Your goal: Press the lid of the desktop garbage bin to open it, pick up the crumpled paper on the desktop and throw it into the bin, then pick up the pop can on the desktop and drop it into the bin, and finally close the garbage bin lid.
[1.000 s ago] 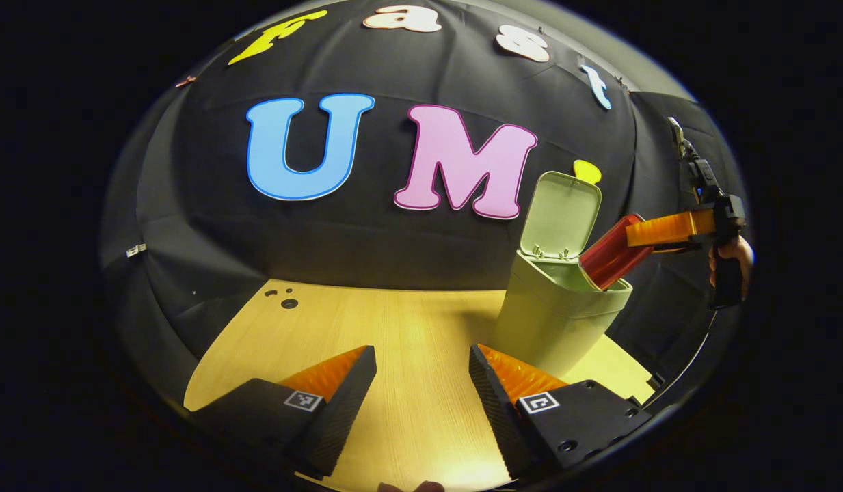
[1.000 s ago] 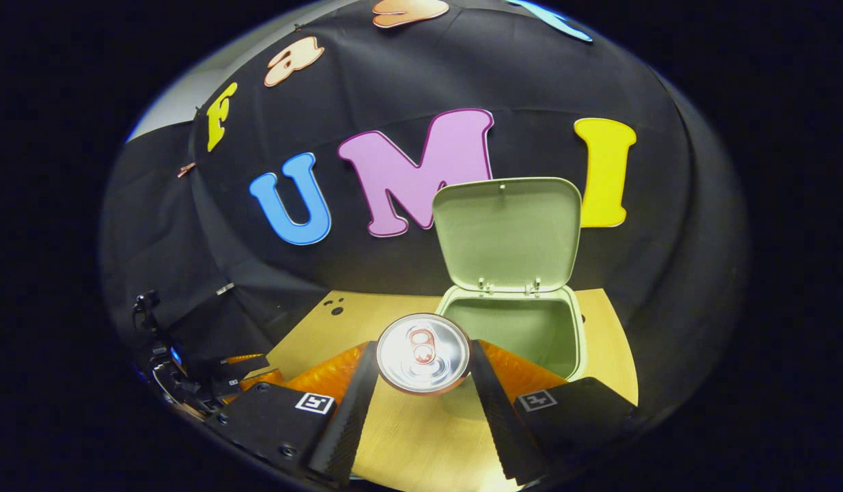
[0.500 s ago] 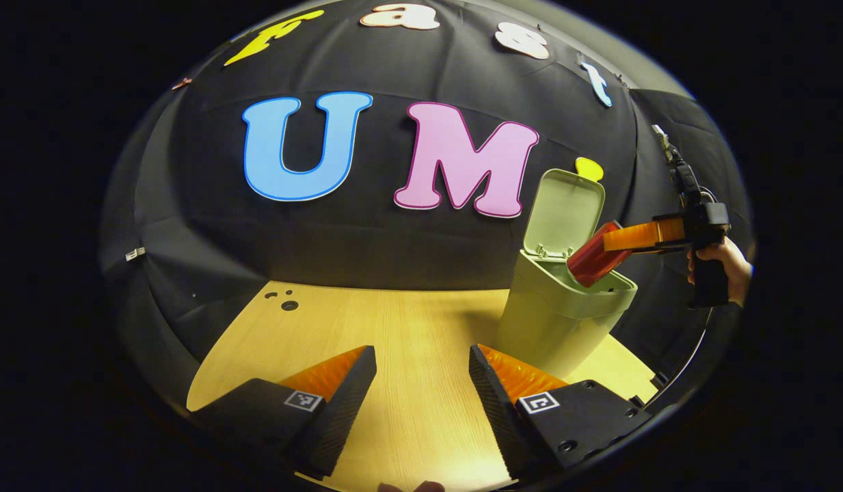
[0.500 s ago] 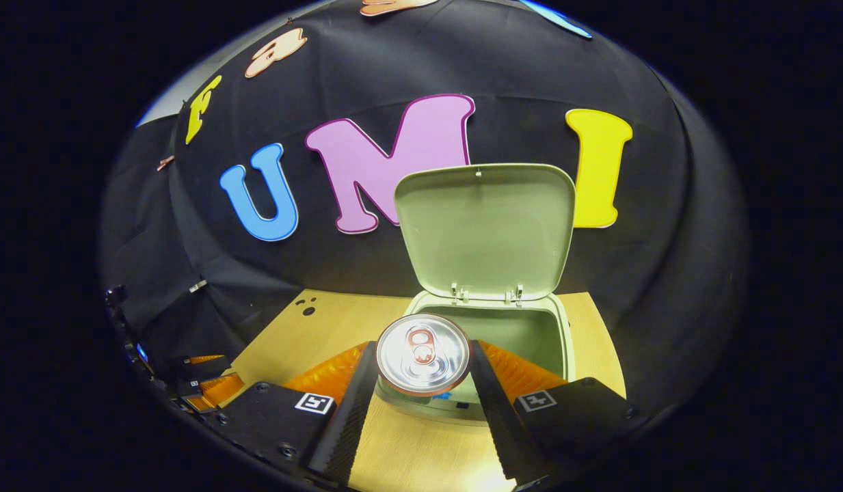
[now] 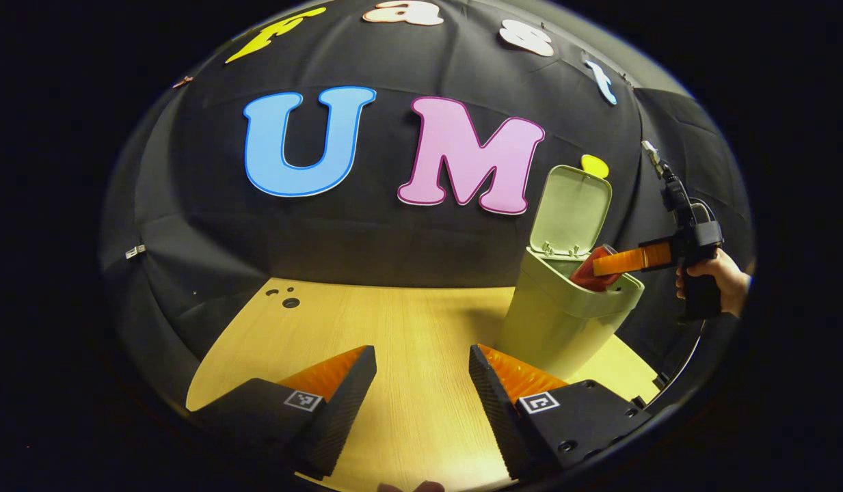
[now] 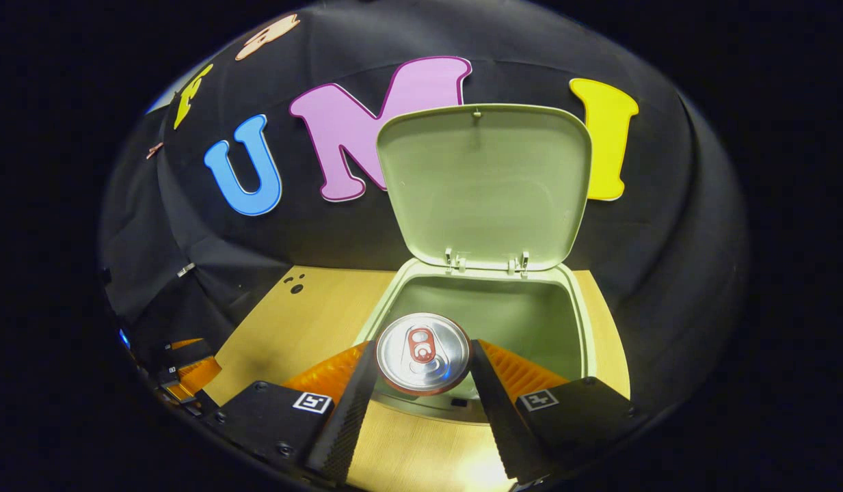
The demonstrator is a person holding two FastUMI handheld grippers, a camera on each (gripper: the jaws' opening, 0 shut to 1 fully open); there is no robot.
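In the left gripper view, the left tool (image 5: 421,383) is held low over the bare wooden table (image 5: 394,321), its jaws spread wide with nothing between them. Further right in that view, the pale green garbage bin (image 5: 558,328) is seen standing on the table with its lid (image 5: 570,210) raised upright on its hinges. At the bin's mouth the red pop can (image 5: 589,272) is seen tilted, its lower part already dipped inside the rim, gripped by the right tool (image 5: 623,262). At the far right, a hand (image 5: 715,277) is wrapped around that tool's handle, which is held roughly level and pointed toward the bin. In the right gripper view, the left tool (image 6: 182,376) is glimpsed at the lower left edge. Toward the middle, the can's silver top with its pull tab (image 6: 422,352) is seen end-on, clamped between the right tool's two fingers (image 6: 356,403), over the bin's near rim (image 6: 421,403). The bin's hollow interior and the inner face of the lid (image 6: 483,184) are laid open beyond it; whether paper lies inside cannot be told.
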